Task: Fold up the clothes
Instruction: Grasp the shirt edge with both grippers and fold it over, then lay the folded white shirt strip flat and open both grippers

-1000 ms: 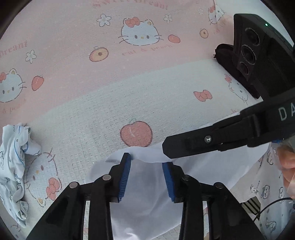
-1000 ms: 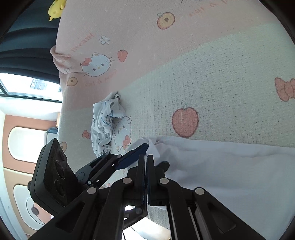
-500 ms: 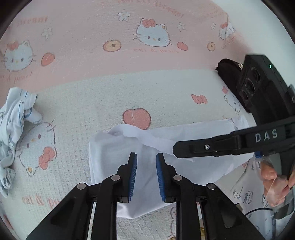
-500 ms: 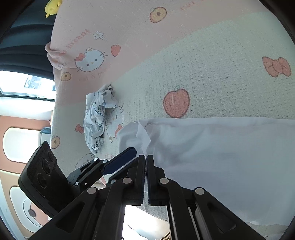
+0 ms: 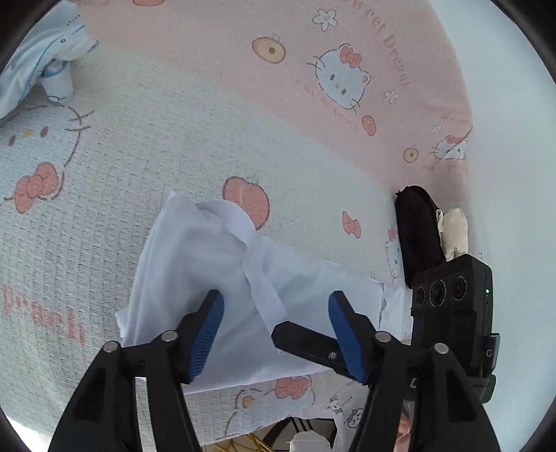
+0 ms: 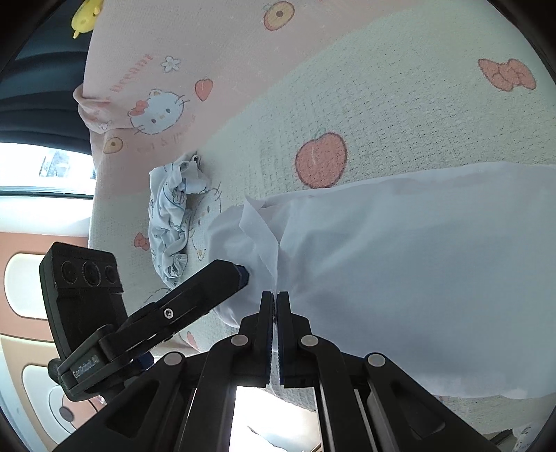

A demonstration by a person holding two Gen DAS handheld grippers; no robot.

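A thin, smooth white garment (image 5: 215, 264) lies rumpled on the waffle-weave cartoon-cat blanket (image 5: 146, 146). The left gripper (image 5: 274, 313), just opened, hovers released above it; the right gripper (image 6: 277, 306) is clenched on its edge. A crumpled printed garment (image 6: 172, 215) sits at ten o'clock.

A home bedroom is indicated. The working surface is a bed, covered by a waffle-textured cream blanket (image 5: 146, 146) printed with cartoon cat faces, red bows and peaches; behind it a matching pink printed sheet (image 5: 312, 41) is seen. Laundry is scattered over the bedding: a thin white garment (image 6: 399, 271), a crumpled pale blue patterned garment (image 6: 172, 222) and a folded black fabric item (image 5: 417, 229) beside a small beige cloth (image 5: 455, 229). A bright window (image 6: 45, 167) with dark curtains above is noted at the left of the right wrist view. A small yellow plush toy (image 6: 85, 17) is seen at the bed's far edge.
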